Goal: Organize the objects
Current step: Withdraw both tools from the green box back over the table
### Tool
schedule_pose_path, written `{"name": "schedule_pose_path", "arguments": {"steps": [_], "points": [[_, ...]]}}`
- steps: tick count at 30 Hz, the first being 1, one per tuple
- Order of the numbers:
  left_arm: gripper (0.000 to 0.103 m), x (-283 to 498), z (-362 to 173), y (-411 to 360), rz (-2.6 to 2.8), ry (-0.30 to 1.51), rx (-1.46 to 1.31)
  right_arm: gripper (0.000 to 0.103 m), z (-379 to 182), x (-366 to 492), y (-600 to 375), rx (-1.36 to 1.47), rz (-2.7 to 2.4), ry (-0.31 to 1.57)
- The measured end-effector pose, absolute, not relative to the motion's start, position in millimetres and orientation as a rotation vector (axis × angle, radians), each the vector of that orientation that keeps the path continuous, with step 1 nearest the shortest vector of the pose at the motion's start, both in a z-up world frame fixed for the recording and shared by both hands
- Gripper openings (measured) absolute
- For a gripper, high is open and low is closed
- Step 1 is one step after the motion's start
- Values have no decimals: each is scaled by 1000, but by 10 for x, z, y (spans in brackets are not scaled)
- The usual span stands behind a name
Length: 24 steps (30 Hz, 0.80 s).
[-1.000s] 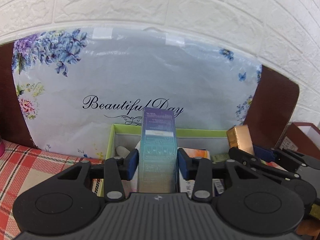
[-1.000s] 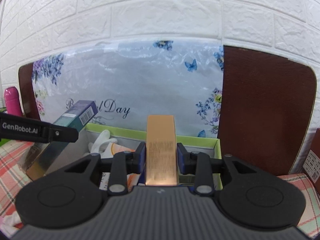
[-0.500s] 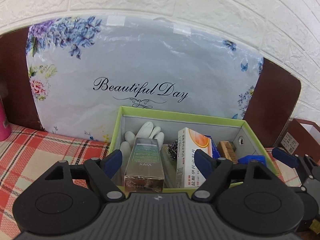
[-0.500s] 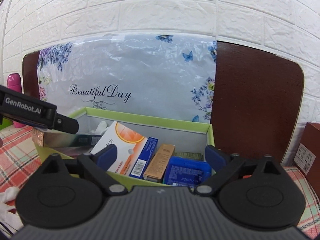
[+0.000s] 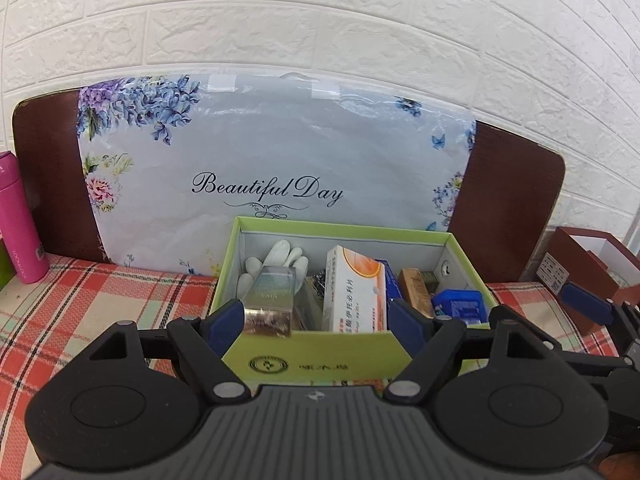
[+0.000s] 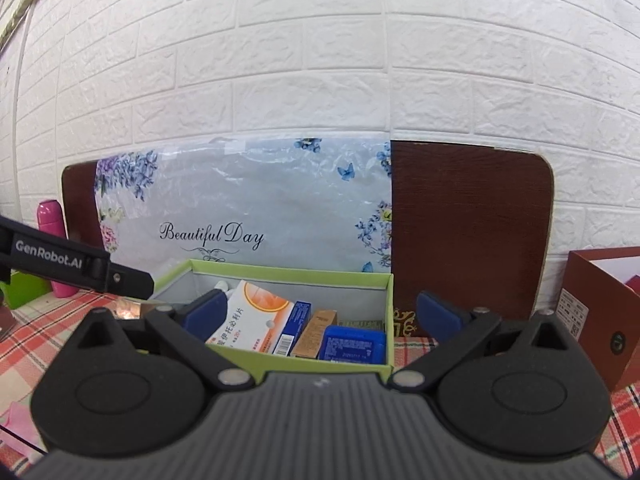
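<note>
My left gripper stands wide and empty before the green box. My right gripper is opening, nothing between its jaws.

Green box, red plaid cloth, pink bottle. White-orange carton, blue case, white gloves. Brick wall was white, floral banner pale blue.

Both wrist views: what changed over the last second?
Both tools let go. The left tool released the teal box, now lying in the green bin; the right tool, its jaws still opening, released the gold box, now in the bin beside the blue box. Both tools have pulled back from the bin. Orange box, gloves, pink bottle and floral bag unchanged.
</note>
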<state>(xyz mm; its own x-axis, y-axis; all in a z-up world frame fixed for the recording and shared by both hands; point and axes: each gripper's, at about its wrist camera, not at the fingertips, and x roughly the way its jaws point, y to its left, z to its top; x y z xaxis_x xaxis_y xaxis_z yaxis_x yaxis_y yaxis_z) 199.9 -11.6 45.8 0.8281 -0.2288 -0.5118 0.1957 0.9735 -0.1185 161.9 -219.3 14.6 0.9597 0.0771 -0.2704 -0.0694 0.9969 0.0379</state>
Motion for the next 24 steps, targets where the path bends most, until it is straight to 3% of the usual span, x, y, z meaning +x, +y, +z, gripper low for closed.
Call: {"name": "schedule_pose_path", "arguments": {"steps": [10,24], "points": [[82,1603,350,-97,-254,584,-104,103,16,1200,-2325,77,58,321],[82,1223,-289,-183,-289,677,-103,103,-617,788,-2486,148,46,515]]}}
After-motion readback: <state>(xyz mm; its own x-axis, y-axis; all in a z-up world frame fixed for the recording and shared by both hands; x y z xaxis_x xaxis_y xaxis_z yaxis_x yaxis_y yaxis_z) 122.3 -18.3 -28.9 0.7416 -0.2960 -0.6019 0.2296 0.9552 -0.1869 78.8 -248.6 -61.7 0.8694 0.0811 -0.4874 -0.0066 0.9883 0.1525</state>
